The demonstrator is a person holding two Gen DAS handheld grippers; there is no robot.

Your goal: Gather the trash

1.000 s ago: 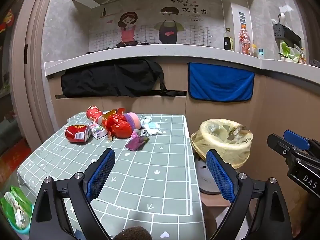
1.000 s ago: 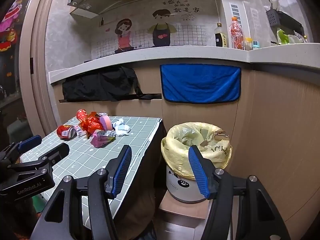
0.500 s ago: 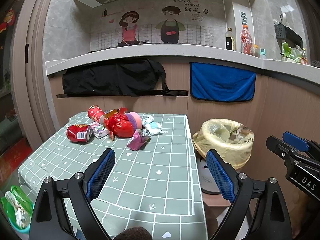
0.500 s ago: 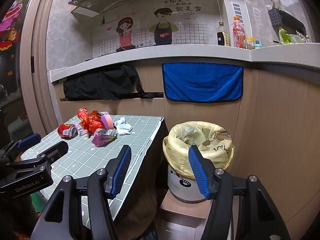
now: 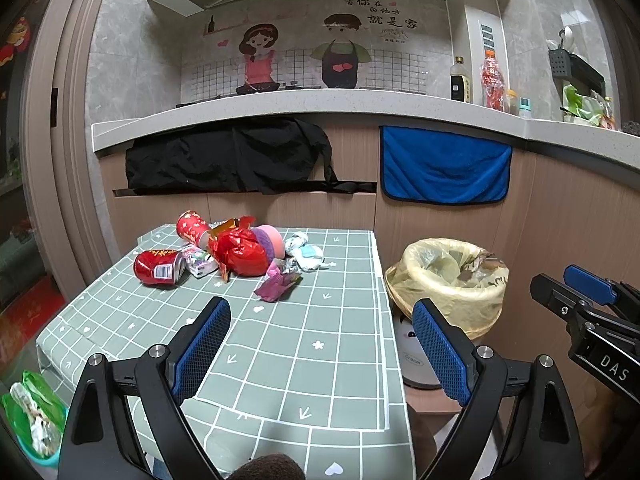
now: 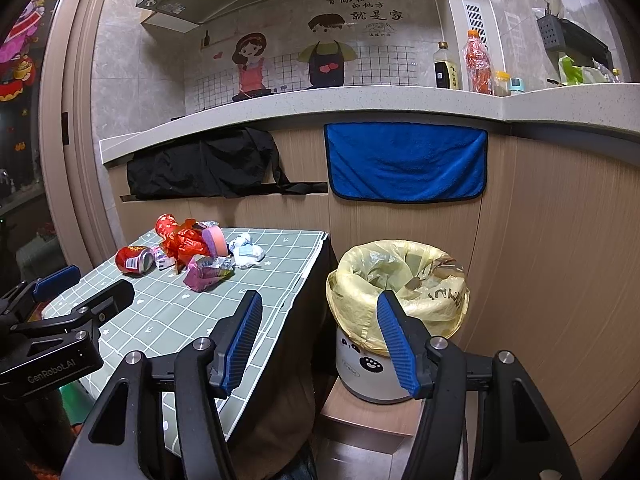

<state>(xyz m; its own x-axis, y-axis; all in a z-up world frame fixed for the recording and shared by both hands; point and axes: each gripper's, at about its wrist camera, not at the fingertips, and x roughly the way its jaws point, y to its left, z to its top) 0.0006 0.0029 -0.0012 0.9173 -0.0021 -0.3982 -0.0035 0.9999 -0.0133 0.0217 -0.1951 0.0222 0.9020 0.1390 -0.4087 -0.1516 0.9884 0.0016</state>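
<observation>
A heap of trash lies at the far end of the green checked table (image 5: pixel 320 344): a red can (image 5: pixel 159 267), a red crumpled bag (image 5: pixel 240 252), a red tube (image 5: pixel 192 227), a pink sponge (image 5: pixel 272 242), a purple wrapper (image 5: pixel 278 282) and white tissue (image 5: pixel 306 258). A bin with a yellow liner (image 5: pixel 448 284) stands right of the table, also in the right wrist view (image 6: pixel 396 292). My left gripper (image 5: pixel 320 340) is open and empty above the near table. My right gripper (image 6: pixel 318 340) is open and empty, before the bin.
A counter (image 5: pixel 320 104) with bottles runs behind. A black bag (image 5: pixel 228 156) and a blue towel (image 5: pixel 444 168) hang on the wood panel below it. A green bag (image 5: pixel 28 412) lies on the floor at left. The bin stands on a low wooden block (image 6: pixel 368 412).
Both views have pulled back slightly and risen a little; the table and bin look a bit farther. Both grippers remain open and empty.
</observation>
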